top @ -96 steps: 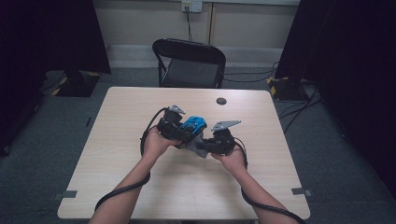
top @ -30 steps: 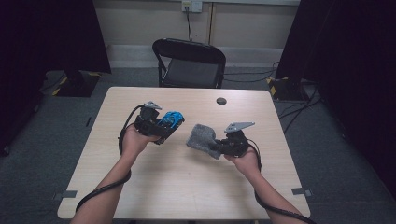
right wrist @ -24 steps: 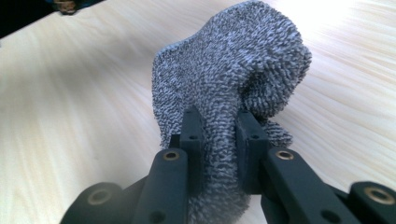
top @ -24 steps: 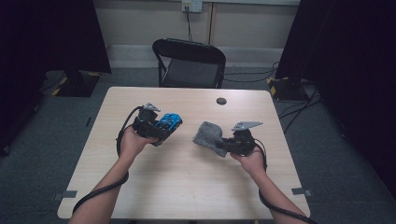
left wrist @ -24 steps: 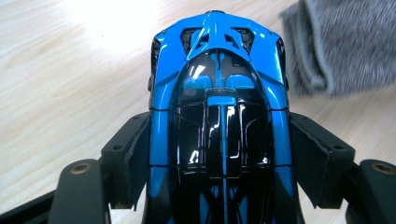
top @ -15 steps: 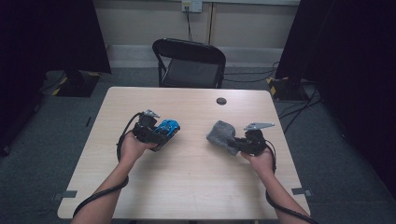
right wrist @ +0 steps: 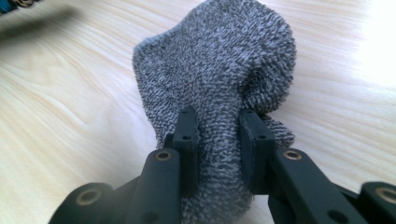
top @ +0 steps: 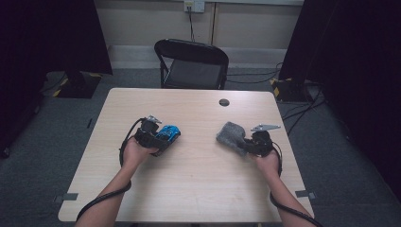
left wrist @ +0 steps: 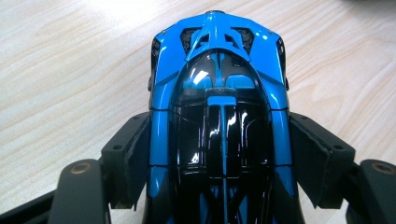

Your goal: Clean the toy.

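A glossy blue and black toy car (top: pixel 170 132) (left wrist: pixel 219 70) sits between the jaws of my left gripper (top: pixel 163 138) (left wrist: pixel 219 135), which is shut on its sides low over the left half of the table. My right gripper (top: pixel 242 143) (right wrist: pixel 217 126) pinches a grey knitted cloth (top: pixel 230 133) (right wrist: pixel 219 60) that bulges past the jaws and rests on the wood at the right. These jaws have just been opening slightly, but the cloth is still squeezed between the pads.
The light wooden table (top: pixel 198 189) has a small round black cap (top: pixel 224 102) near its far edge. A black folding chair (top: pixel 191 61) stands behind the table. Cables trail from both grippers along the forearms.
The two hands have drawn apart. The right gripper carried the cloth to the right and lower. The left gripper sank toward the table with the car.
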The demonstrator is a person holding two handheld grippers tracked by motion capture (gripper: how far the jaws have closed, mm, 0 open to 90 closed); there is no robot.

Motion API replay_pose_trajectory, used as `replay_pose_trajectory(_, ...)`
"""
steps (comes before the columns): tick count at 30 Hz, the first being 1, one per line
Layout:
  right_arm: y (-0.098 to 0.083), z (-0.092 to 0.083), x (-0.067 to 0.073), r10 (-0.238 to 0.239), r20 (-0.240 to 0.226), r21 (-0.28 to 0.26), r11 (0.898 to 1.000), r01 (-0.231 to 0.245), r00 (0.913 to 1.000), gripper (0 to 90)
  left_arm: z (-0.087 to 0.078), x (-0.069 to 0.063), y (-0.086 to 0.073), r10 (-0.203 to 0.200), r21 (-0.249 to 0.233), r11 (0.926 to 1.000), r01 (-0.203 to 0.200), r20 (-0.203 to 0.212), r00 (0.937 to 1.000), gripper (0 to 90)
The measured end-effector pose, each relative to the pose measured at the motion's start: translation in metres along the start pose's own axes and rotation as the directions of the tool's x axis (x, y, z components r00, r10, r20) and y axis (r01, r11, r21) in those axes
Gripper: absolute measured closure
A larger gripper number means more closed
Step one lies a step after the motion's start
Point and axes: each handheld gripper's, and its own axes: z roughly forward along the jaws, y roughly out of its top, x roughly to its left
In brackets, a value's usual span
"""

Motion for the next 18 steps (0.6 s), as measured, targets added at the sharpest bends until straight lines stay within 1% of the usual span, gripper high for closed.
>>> replay_pose_trajectory(4,-0.001,0.002,-0.003,0.007,0.017,0.002,1.0,-0.007,0.9998,70.7,0.003,0.001,-0.001,0.001,0.006,1.0,-0.001,-0.002,1.0,28.2)
replay_pose_trajectory(8,-0.002,0.005,-0.004,0.001,0.05,0.006,1.0,-0.001,0.9988,70.0,0.006,0.002,-0.002,0.0,0.007,1.0,0.0,-0.007,1.0,28.2)
replay_pose_trajectory(10,-0.002,0.007,-0.003,-0.003,0.054,0.015,1.0,0.002,0.9985,68.7,0.008,0.003,-0.002,0.007,0.016,0.9998,-0.007,-0.011,0.9999,28.2)
replay_pose_trajectory(12,-0.002,0.008,-0.003,-0.009,0.067,0.02,1.0,0.007,0.9977,67.3,0.01,0.003,-0.003,0.006,0.018,0.9998,-0.006,-0.007,1.0,28.2)
replay_pose_trajectory(14,-0.002,0.01,-0.003,-0.013,0.07,0.024,1.0,0.011,0.9975,65.0,0.011,0.003,-0.004,0.01,0.022,0.9997,-0.01,-0.011,0.9999,28.2)
replay_pose_trajectory(18,-0.003,0.011,-0.003,-0.02,0.083,0.028,0.999,0.018,0.9964,58.7,0.014,0.005,-0.007,-0.005,0.031,0.9995,0.005,-0.012,0.9999,28.1)
